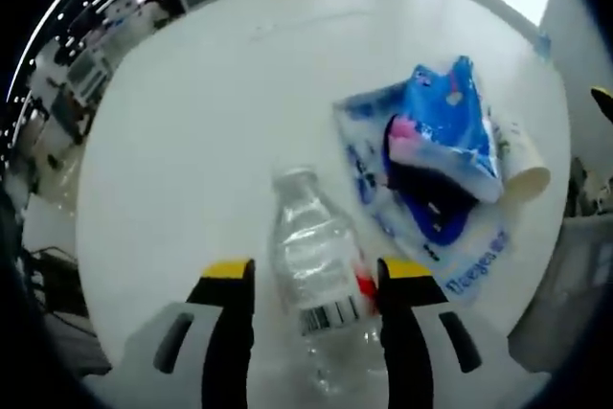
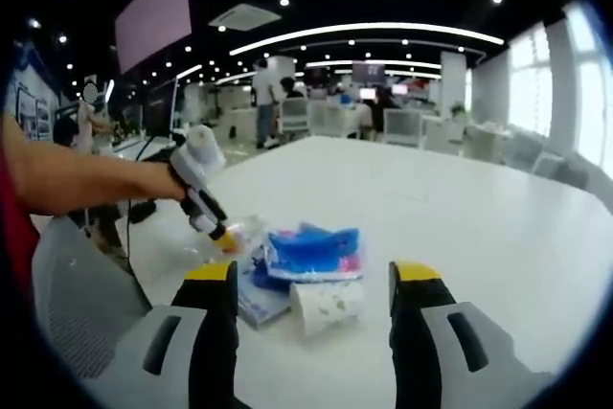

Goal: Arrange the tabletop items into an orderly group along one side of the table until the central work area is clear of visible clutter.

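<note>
White round worktop (image 1: 192,141) across most of the left gripper view, bare over its upper left half; in the right gripper view the same worktop (image 2: 460,208) stretching to the upper right, an open office with desks and people behind. Blue-and-white plastic packet (image 1: 436,165) lying right of centre in the left gripper view, crumpled, touching a paper cup (image 1: 522,165) tipped on its side at the right edge; in the right gripper view the packet (image 2: 311,254) just above centre-bottom with the cup (image 2: 326,306) on its side in front, between the jaws' line of sight. Clear plastic bottle (image 1: 316,280) with a barcode label standing low in the left gripper view between the yellow-tipped jaws of the left gripper (image 1: 316,280), jaws set either side and close to its walls; firm clamp or mere bracket, cannot tell. Left gripper (image 2: 222,237) also at centre left of the right gripper view, held by a bare arm, beside the packet. Right gripper (image 2: 311,280) with jaws apart, holding nothing, hovering short of the cup. Judged progress: items gathered near one edge but loosely heaped; bottle placement, cup righting and packet tidying left.
</note>
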Demonstrator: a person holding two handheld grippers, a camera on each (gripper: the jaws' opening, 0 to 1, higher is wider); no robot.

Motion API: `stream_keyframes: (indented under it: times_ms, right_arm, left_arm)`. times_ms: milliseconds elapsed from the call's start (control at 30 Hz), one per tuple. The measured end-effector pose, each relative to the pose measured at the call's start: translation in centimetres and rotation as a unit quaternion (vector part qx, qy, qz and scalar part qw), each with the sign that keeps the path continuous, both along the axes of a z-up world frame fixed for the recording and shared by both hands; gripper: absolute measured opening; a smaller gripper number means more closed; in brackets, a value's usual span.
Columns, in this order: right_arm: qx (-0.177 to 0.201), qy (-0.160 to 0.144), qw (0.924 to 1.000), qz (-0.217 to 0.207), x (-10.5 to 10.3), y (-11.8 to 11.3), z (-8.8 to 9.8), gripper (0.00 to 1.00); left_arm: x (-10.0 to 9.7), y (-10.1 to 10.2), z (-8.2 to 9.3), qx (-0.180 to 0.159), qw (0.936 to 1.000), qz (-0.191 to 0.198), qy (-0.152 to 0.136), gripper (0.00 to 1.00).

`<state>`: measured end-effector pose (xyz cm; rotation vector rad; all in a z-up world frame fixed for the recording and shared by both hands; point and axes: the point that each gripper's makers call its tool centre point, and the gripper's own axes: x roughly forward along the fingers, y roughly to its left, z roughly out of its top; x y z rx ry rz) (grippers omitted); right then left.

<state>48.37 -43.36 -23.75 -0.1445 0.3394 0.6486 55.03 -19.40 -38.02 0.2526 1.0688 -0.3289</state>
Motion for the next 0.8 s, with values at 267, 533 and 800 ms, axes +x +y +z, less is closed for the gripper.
stream_keyframes:
  times_ms: [267, 533, 800]
  right_arm:
    - [0.002, -0.001, 1.0, -0.002, -0.01, -0.09, 0.06, 0.63]
    - [0.002, -0.001, 1.0, -0.002, -0.01, -0.08, 0.08, 0.63]
    - [0.0, 0.0, 1.0, -0.001, -0.04, -0.04, 0.03, 0.63]
  left_arm:
    - [0.03, -0.02, -0.36, -0.005, 1.0, 0.005, -0.003, 0.5]
    - [-0.05, -0.39, -0.7, -0.016, 0.9998, 0.006, -0.005, 0.44]
    - [0.0, -0.34, -0.66, -0.016, 0.9998, 0.003, -0.013, 0.43]
